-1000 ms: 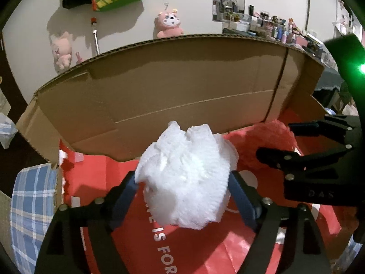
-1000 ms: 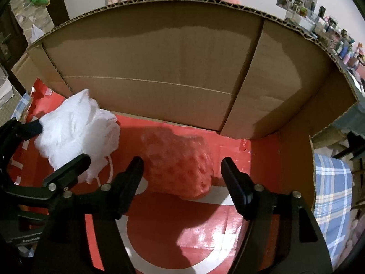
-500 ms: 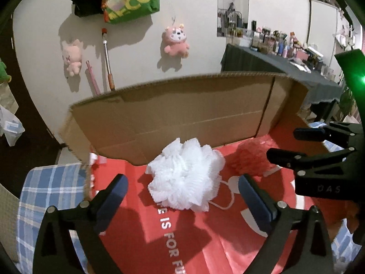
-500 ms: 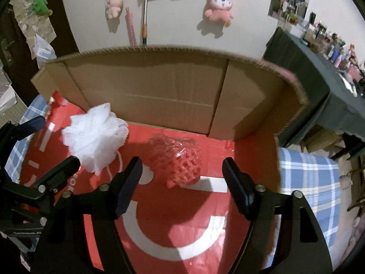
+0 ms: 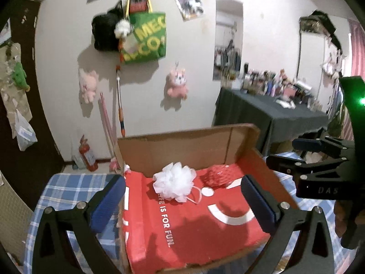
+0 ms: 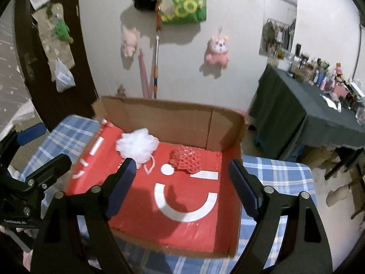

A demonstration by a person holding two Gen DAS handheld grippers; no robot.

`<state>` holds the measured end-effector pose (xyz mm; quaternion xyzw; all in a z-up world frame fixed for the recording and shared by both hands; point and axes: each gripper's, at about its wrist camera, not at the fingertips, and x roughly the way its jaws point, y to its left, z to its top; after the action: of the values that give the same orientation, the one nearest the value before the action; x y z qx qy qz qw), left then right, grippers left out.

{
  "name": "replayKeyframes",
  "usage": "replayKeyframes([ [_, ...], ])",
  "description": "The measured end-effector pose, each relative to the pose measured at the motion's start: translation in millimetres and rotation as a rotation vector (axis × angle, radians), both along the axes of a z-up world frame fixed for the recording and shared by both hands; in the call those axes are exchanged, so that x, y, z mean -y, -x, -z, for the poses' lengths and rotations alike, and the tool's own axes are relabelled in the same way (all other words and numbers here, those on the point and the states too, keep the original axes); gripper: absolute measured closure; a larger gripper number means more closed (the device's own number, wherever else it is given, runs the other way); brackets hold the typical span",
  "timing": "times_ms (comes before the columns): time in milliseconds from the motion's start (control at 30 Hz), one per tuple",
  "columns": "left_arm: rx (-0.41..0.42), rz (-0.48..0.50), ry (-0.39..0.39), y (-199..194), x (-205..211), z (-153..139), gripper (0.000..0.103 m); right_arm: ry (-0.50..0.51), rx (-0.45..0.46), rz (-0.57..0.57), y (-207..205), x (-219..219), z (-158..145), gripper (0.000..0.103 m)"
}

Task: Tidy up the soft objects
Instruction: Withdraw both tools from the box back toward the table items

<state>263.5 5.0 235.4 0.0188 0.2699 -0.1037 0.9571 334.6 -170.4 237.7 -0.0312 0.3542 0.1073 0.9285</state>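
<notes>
Left wrist view: the left gripper [image 5: 182, 196] is opening, jaws spread and empty, above a white bath pouf [image 5: 174, 184] lying in the cardboard box [image 5: 187, 147] beside a red mesh sponge [image 5: 219, 174].

Right wrist view: the right gripper [image 6: 182, 178] is opening, nothing between its jaws, over the red mesh sponge [image 6: 186, 159] and white bath pouf [image 6: 136, 145].

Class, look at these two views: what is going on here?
A person holds a gripper in each hand above an open cardboard box on a checked cloth. A white bath pouf and a red mesh pouf lie apart on its red floor. The left gripper is open and empty; the right gripper is also empty, its jaws opening.
</notes>
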Motion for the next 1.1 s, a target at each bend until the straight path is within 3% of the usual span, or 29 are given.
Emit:
replayKeyframes([
  [133, 0.073, 0.012, 0.034, 48.3, -4.8, -16.6, 0.000, -0.021, 0.089, -0.011, 47.3, 5.1, -24.0, 0.011],
  [233, 0.117, 0.014, 0.045, 84.7, -7.5, -21.6, 0.000, -0.048, 0.146, -0.026, 81.8, 8.7, -36.3, 0.011],
  [400, 0.165, 0.010, 0.092, 131.7, -16.0, -21.8, 0.000, -0.032, 0.252, -0.036, 143.2, 6.5, -45.9, 0.011],
  [500, 0.198, -0.006, 0.110, 159.0, -20.4, -20.2, 0.000, -0.035, 0.310, -0.045, 179.1, 7.2, -45.8, 0.004],
  [667, 0.268, 0.000, 0.132, 207.0, -22.3, -12.3, 0.000, -0.064, 0.392, -0.037, 233.0, 12.7, -37.4, 0.004],
  [833, 0.314, -0.003, 0.106, 242.6, -15.8, 3.0, 0.000, -0.061, 0.458, -0.013, 277.6, 14.7, -20.0, 0.000],
  [1100, 0.295, -0.023, 0.096, 271.1, -0.9, 49.1, 0.000, -0.017, 0.471, 0.079, 307.1, 13.7, 32.3, 0.000],
])
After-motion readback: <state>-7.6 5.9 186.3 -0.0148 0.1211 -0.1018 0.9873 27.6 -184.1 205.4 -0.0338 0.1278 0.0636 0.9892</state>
